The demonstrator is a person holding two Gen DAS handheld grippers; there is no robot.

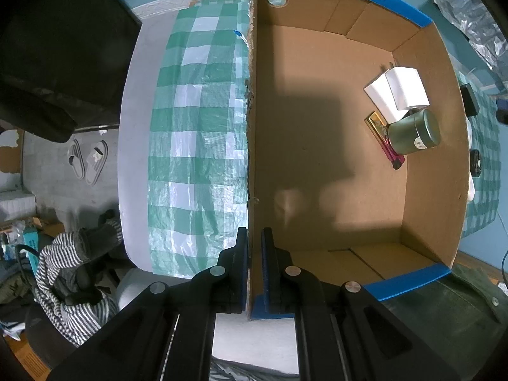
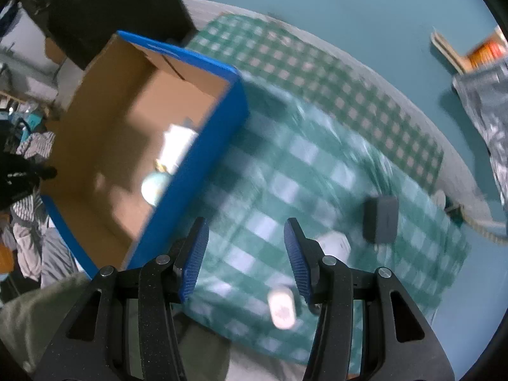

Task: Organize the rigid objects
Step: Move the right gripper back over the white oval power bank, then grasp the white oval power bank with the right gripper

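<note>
A brown cardboard box with blue edges (image 1: 409, 197) stands open on the green checked cloth (image 1: 197, 127). My left gripper (image 1: 254, 233) is shut on the box's left wall, one finger on each side. Inside the box lie white cartons (image 1: 397, 89), a green round tin (image 1: 416, 131) and a flat gold and pink item (image 1: 382, 139). In the right wrist view the box (image 2: 190, 165) is to the left of my right gripper (image 2: 246, 225), which hangs open over the cloth (image 2: 285, 165) with nothing in it. A dark grey block (image 2: 381, 219), a white item (image 2: 335, 244) and a white oval thing (image 2: 281, 308) lie nearby, blurred.
Two small black objects (image 1: 470, 98) (image 1: 475, 162) lie on the cloth just outside the box's right wall. A silver foil bag (image 2: 489, 117) and an orange packet (image 2: 482, 50) sit at the far right. Slippers (image 1: 87, 158) and striped clothing (image 1: 63, 273) are on the floor, left.
</note>
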